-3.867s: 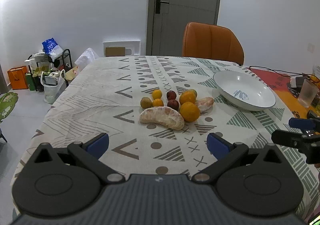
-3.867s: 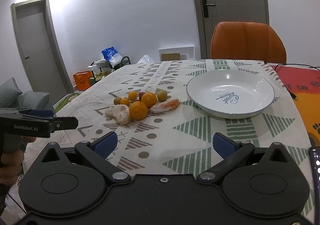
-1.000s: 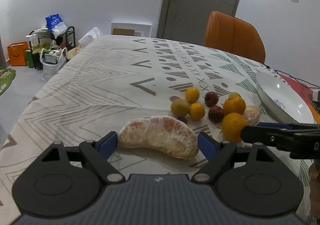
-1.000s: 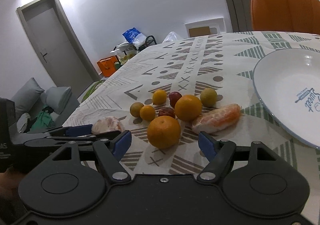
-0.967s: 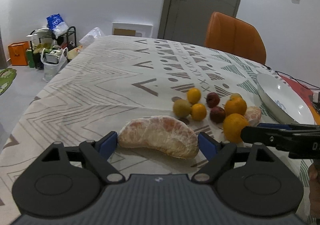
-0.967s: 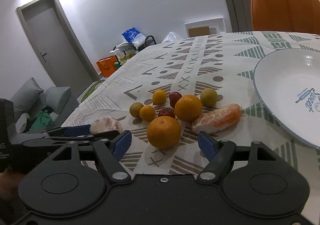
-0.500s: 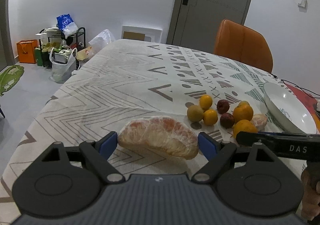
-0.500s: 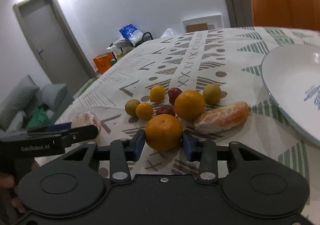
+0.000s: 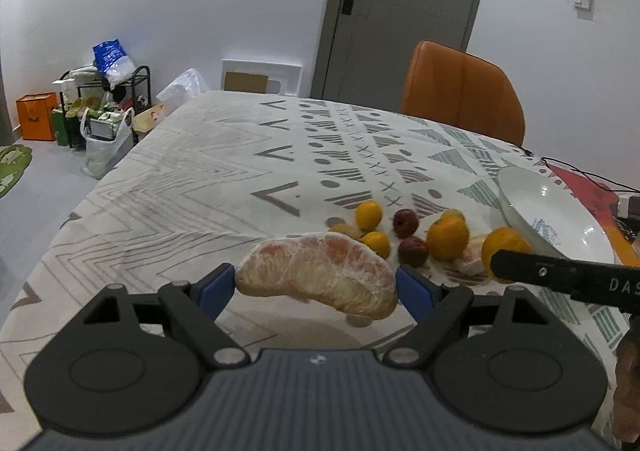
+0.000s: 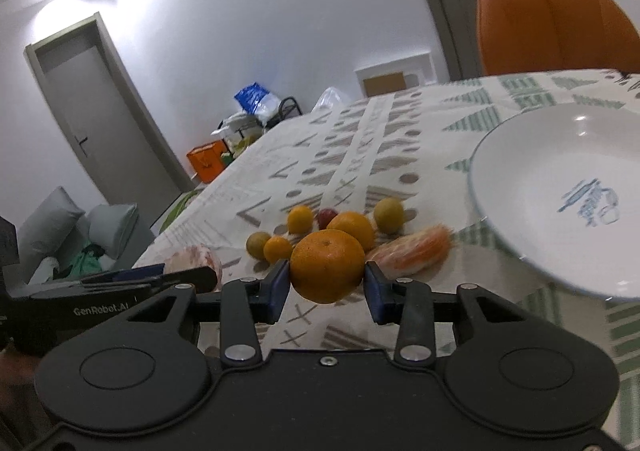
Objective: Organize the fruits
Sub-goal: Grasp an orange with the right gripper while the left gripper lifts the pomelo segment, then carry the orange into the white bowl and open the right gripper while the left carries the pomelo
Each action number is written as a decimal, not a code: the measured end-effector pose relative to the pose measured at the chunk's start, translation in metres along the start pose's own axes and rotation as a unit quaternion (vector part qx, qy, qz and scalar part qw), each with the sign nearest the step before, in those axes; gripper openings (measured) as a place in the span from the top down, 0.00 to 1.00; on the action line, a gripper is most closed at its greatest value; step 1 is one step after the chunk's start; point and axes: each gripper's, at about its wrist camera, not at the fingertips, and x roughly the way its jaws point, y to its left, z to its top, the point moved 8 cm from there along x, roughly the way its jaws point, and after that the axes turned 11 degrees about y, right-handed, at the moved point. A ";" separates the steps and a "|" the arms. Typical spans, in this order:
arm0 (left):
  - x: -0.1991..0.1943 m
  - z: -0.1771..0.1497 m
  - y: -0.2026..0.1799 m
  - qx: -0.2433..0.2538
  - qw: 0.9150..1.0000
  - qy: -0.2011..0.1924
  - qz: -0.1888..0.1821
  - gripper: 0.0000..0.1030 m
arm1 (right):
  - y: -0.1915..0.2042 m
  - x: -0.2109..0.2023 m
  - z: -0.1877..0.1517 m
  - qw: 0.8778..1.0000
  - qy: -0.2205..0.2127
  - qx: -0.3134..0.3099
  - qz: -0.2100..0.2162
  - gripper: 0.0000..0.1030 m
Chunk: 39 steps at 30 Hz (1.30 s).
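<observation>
My left gripper [image 9: 316, 287] is shut on a big peeled pomelo segment [image 9: 320, 275], one blue pad at each end, holding it just above the patterned tablecloth. My right gripper [image 10: 326, 285] is shut on a large orange [image 10: 327, 265], its pads pressed to both sides. Behind lie a second orange [image 10: 352, 229], a smaller peeled segment [image 10: 412, 247], small yellow fruits [image 10: 300, 218] and dark red ones [image 9: 406, 222]. A white bowl [image 10: 540, 155] stands to the right with nothing in it. The right gripper's finger [image 9: 560, 275] crosses the left wrist view in front of its orange [image 9: 504, 247].
An orange chair [image 9: 460, 91] stands at the table's far side. A black cable [image 9: 580, 171] runs over a red mat behind the bowl. The table's left edge drops to the floor, where a cluttered rack and bags [image 9: 100, 103] stand.
The right jaws have closed from wide open onto the front orange and tipped up a little. The left gripper has raised the pomelo segment slightly off the cloth.
</observation>
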 end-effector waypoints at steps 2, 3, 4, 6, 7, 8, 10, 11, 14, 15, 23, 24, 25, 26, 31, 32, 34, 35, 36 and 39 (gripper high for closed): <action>0.000 0.002 -0.006 0.005 1.000 -0.001 -0.004 0.17 | -0.004 -0.006 0.002 1.000 -0.007 0.002 -0.005 0.63; 0.001 0.002 -0.009 0.008 1.000 -0.002 -0.005 0.17 | -0.007 -0.010 0.002 1.000 -0.011 0.004 -0.008 0.63; 0.001 0.003 -0.012 0.011 1.000 -0.003 -0.007 0.17 | -0.009 -0.013 0.003 1.000 -0.015 0.005 -0.011 0.63; 0.001 0.003 -0.018 0.016 1.000 -0.004 -0.010 0.17 | -0.014 -0.018 0.003 1.000 -0.021 0.007 -0.016 0.63; 0.001 0.004 -0.021 0.018 1.000 -0.005 -0.012 0.17 | -0.017 -0.021 0.003 0.999 -0.025 0.009 -0.019 0.63; 0.002 0.004 -0.023 0.020 1.000 -0.005 -0.014 0.17 | -0.019 -0.023 0.003 0.999 -0.027 0.011 -0.020 0.63; 0.002 0.005 -0.029 0.024 1.000 -0.005 -0.017 0.17 | -0.025 -0.029 0.002 0.999 -0.033 0.015 -0.025 0.63; 0.002 0.005 -0.032 0.026 0.999 -0.005 -0.018 0.17 | -0.027 -0.030 0.003 0.999 -0.036 0.016 -0.027 0.63; 0.004 0.006 -0.041 0.032 0.999 -0.006 -0.022 0.17 | -0.034 -0.036 0.003 0.998 -0.044 0.021 -0.036 0.63; 0.004 0.006 -0.044 0.034 0.999 -0.006 -0.023 0.17 | -0.037 -0.039 0.003 0.998 -0.047 0.023 -0.039 0.63; 0.008 0.009 -0.070 0.053 0.998 -0.008 -0.034 0.17 | -0.065 -0.052 0.000 0.996 -0.060 0.044 -0.058 0.63; 0.009 0.010 -0.074 0.055 0.998 -0.007 -0.035 0.17 | -0.069 -0.054 -0.001 0.995 -0.062 0.047 -0.060 0.63; 0.009 0.010 -0.077 0.058 0.998 -0.007 -0.036 0.17 | -0.072 -0.056 -0.001 0.995 -0.063 0.049 -0.062 0.63; 0.010 0.011 -0.080 0.060 0.997 -0.007 -0.037 0.17 | -0.076 -0.058 -0.001 0.994 -0.065 0.052 -0.065 0.63; 0.018 0.012 -0.095 0.072 0.996 -0.003 -0.042 0.17 | -0.092 -0.068 -0.005 0.992 -0.071 0.061 -0.080 0.63; 0.020 0.012 -0.098 0.074 0.996 -0.001 -0.043 0.17 | -0.094 -0.069 -0.005 0.992 -0.072 0.063 -0.082 0.63; 0.023 0.013 -0.104 0.076 0.996 0.001 -0.045 0.17 | -0.100 -0.071 -0.007 0.991 -0.072 0.066 -0.087 0.63; 0.024 0.014 -0.106 0.078 0.996 0.000 -0.046 0.17 | -0.103 -0.073 -0.007 0.991 -0.072 0.068 -0.088 0.63; 0.025 0.014 -0.110 0.081 0.996 0.000 -0.047 0.17 | -0.105 -0.074 -0.008 0.991 -0.072 0.069 -0.089 0.63; 0.027 0.016 -0.119 0.088 0.995 -0.001 -0.050 0.17 | -0.111 -0.076 -0.007 0.991 -0.074 0.070 -0.092 0.63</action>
